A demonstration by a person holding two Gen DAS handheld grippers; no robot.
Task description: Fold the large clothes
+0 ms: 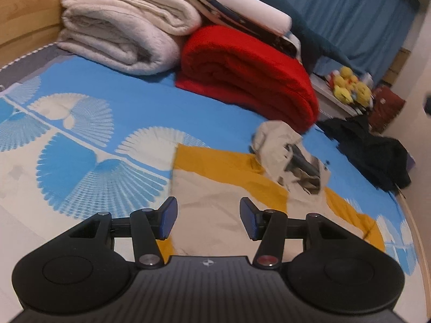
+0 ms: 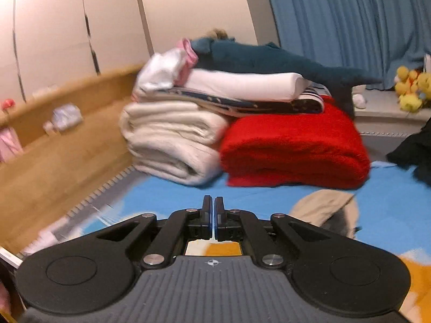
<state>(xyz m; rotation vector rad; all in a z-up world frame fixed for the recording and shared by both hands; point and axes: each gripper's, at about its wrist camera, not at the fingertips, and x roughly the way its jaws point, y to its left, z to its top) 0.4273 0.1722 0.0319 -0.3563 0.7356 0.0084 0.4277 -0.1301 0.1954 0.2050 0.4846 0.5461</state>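
- The bed sheet [image 1: 113,86], blue with white fan-shaped prints, covers most of the left wrist view; a wooden bed frame [image 2: 62,145] runs along its far side.
- A blue curtain [image 2: 350,13] hangs behind the bed, with pale wardrobe doors [image 2: 67,27] to its left in the right wrist view.
- The cream blanket [image 1: 118,27], folded thick, sits at the head of the bed, and the red blanket [image 1: 242,70] lies folded just beside it, touching it.
- Flatter folded linens, a white one [image 2: 242,83] on top, rest across both blankets, with a dark teal plush [image 2: 269,56] lying on them.
- The garment [image 1: 229,188] (beige with mustard-yellow panels) is spread on the sheet right in front of the left gripper; part of it is lifted and crumpled at its far right, around the tip of the other tool.
- A dark heap of clothing [image 1: 371,148] lies near the bed's right edge.
- The left gripper [image 1: 207,219] hovers over the beige cloth with its jaws standing apart and nothing between the pads.
- The right gripper [image 2: 212,218] has its jaws closed together; whether cloth is pinched between them cannot be told from its own blurred view.
- Yellow plush toys [image 1: 350,86] sit on a white ledge beyond the bed.
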